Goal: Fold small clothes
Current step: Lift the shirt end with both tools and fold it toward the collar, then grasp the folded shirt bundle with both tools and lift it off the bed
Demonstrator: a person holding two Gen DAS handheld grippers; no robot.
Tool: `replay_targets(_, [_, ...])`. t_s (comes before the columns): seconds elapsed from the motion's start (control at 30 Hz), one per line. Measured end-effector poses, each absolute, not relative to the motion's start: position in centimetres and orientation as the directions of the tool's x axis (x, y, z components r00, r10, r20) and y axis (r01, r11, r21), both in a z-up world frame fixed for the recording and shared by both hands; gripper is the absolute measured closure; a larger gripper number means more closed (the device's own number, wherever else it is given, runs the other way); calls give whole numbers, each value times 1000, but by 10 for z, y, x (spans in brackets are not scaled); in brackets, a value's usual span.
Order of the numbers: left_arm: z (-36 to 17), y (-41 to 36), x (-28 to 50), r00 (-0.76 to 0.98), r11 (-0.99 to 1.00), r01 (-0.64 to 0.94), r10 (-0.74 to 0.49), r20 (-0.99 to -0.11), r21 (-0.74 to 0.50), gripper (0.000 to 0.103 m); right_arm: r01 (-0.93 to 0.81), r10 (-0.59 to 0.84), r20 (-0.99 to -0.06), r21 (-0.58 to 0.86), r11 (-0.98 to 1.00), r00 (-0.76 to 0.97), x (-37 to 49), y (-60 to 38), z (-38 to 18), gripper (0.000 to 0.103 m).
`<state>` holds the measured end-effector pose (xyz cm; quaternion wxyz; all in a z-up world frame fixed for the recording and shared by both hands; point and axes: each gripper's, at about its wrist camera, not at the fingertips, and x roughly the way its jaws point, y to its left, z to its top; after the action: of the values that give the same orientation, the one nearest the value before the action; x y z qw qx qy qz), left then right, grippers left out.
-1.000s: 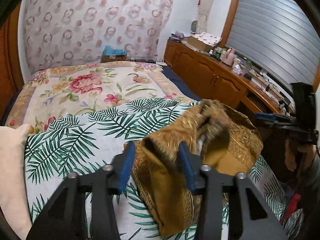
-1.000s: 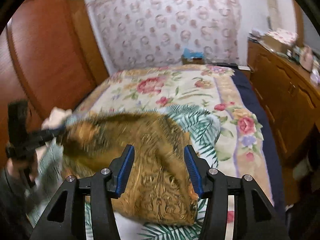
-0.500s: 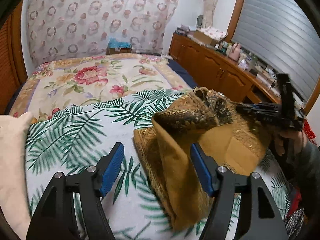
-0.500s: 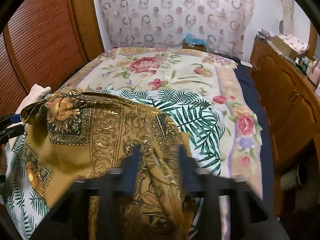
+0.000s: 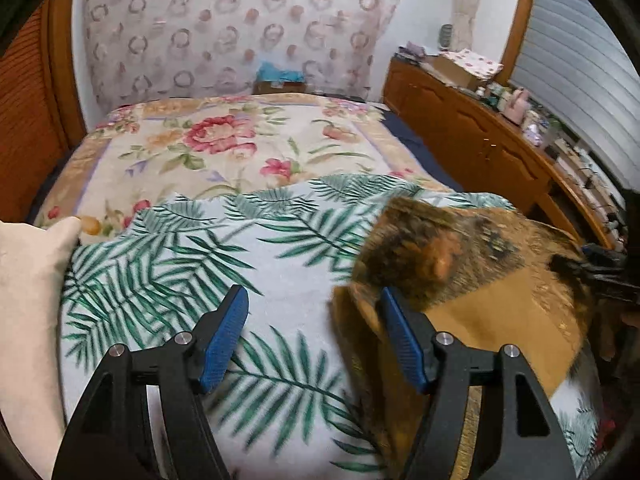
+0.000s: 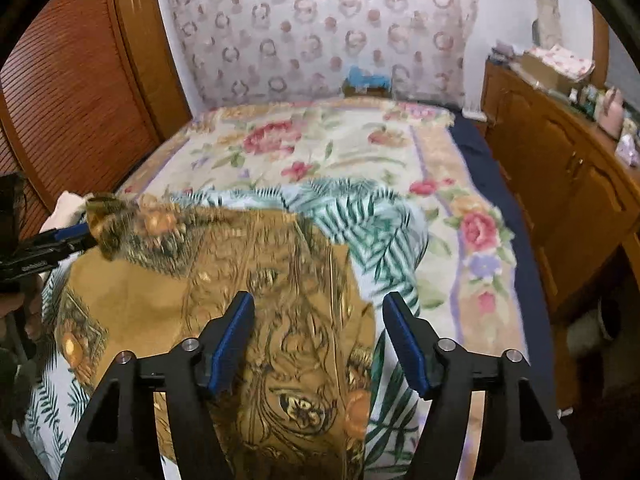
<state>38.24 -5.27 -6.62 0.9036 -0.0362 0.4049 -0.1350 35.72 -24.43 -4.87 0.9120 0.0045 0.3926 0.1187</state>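
Since a moment ago my left gripper point(image 5: 314, 344) let go; both jaws gape, gold scarf point(image 6: 248, 288) lying rightward, under my right gripper point(image 6: 318, 346).

A palm-leaf sheet point(image 5: 168, 264) lies over a floral bedspread point(image 5: 224, 144) on the bed. A cream pillow point(image 5: 28, 304) sits at its left edge. A wooden cabinet point(image 6: 560, 168) stands along the right.

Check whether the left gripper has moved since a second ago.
Yes: left gripper swung left toward the pillow, clear of the gold cloth, jaws open.
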Motion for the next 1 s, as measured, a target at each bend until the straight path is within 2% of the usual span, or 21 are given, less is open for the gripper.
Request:
replay_targets(0.17, [-72, -65, 377, 574, 937, 267, -344, -743, -227, 34, -207, 255, -741, 160, 965, 621, 362, -244, -64, 34])
replay_targets(0.33, [-81, -73, 378, 534, 926, 287, -368, -761, -246, 34, -223, 264, -739, 157, 962, 620, 361, -241, -65, 34])
replay_targets(0.37, [-81, -75, 377, 532, 924, 296, -370, -762, -242, 34, -236, 268, -740, 152, 960, 616, 361, -240, -64, 36])
replay_targets(0.4, [-80, -76, 376, 530, 921, 302, -378, -759, -248, 39, -247, 273, -739, 147, 958, 616, 361, -240, -63, 40])
replay_targets(0.47, [-80, -76, 376, 513, 905, 315, -417, -750, -288, 53, -270, 291, -740, 152, 951, 606, 359, -238, -62, 56])
replay_targets(0.5, [-81, -77, 377, 504, 897, 311, -435, -746, -314, 63, -275, 297, -739, 156, 949, 604, 359, -240, -62, 59])
replay_targets(0.53, [-79, -78, 378, 506, 897, 304, -437, -744, -321, 80, -295, 325, -735, 176, 939, 595, 358, -239, -62, 74])
replay_targets(0.57, [-77, -79, 378, 500, 894, 309, -442, -745, -323, 85, -311, 352, -731, 198, 929, 585, 357, -241, -63, 81])
replay_targets(0.6, [-75, -82, 377, 498, 891, 315, -448, -743, -326, 91, -312, 347, -727, 190, 931, 592, 355, -240, -62, 82])
replay_targets(0.63, [-72, -82, 375, 502, 889, 318, -454, -736, -330, 94, -314, 335, -727, 171, 934, 600, 353, -239, -62, 84])
replay_targets(0.8, [-40, -74, 351, 541, 859, 366, -509, -669, -358, 95, -327, 339, -660, 148, 934, 670, 335, -238, -39, 86])
replay_targets(1.0, [5, -33, 304, 645, 856, 368, -517, -563, -364, 96, -429, 390, -583, 76, 900, 713, 311, -198, -3, 87])
